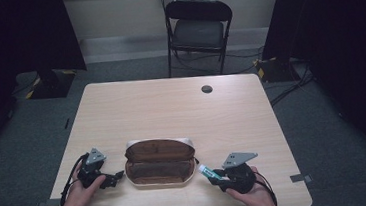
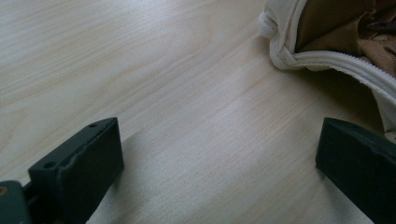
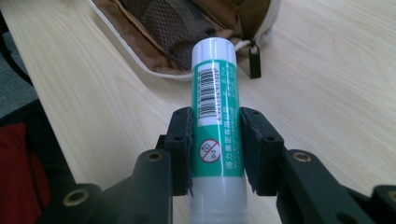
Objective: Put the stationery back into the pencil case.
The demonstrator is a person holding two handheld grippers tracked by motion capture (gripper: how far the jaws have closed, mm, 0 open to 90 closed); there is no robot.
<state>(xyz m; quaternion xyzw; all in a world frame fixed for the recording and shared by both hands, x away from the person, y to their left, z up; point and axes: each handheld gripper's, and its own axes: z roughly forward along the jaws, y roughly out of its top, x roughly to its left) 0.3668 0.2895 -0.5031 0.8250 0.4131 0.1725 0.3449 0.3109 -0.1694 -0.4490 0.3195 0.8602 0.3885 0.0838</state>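
My right hand-held gripper [image 3: 215,140] is clamped on a green-and-white glue stick [image 3: 215,107], pads on both sides, cap end pointing twd the open brown pencil case [image 1: 160,161] and just short of its right end, above the tabletop [image 1: 171,109]. My left hand-held gripper [image 2: 219,158] sits wide apart w/ nothing in it, low over the tabletop, just beside the case's left end.

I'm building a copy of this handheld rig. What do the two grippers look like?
Both the left gripper and the right gripper are black, each topped by a grey three-cornered plate and trailing a black cable. Close up, the jaws are thick matte black blocks with small screw holes; the right gripper's linkage arms carry brass-coloured pivots.
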